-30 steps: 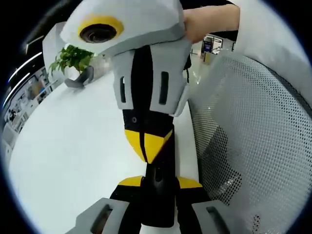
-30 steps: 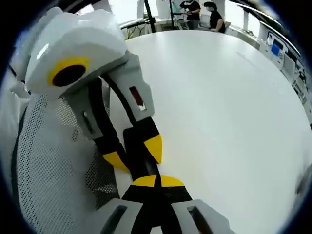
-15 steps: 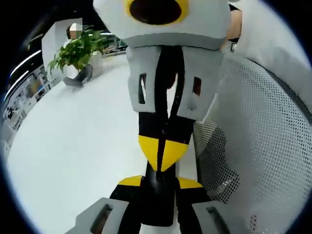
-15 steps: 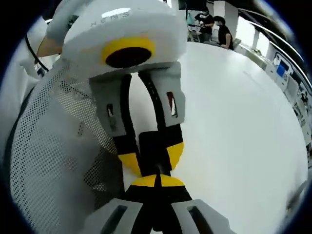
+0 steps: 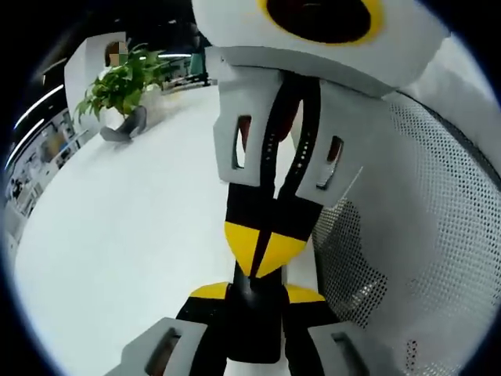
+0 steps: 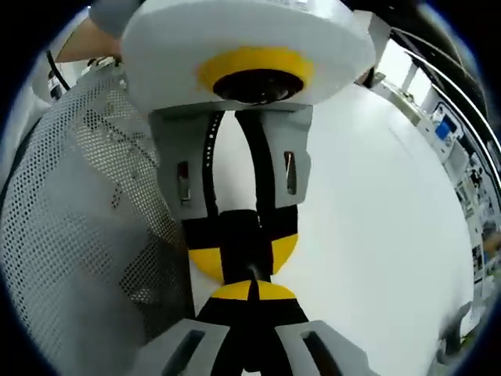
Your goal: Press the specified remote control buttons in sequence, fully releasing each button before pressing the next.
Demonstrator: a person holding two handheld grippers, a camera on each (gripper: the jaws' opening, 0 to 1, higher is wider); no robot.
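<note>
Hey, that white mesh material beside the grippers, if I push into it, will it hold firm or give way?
The white mesh shows creases and folds, so it is probably soft and would give rather than resist. It is perforated all over, so it is likely light for its size. Those holes could also snag anything narrow pushed against it.

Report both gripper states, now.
Left gripper: closed on the slim black remote control.
Right gripper: closed, holding nothing, tips at the remote control's end.
</note>
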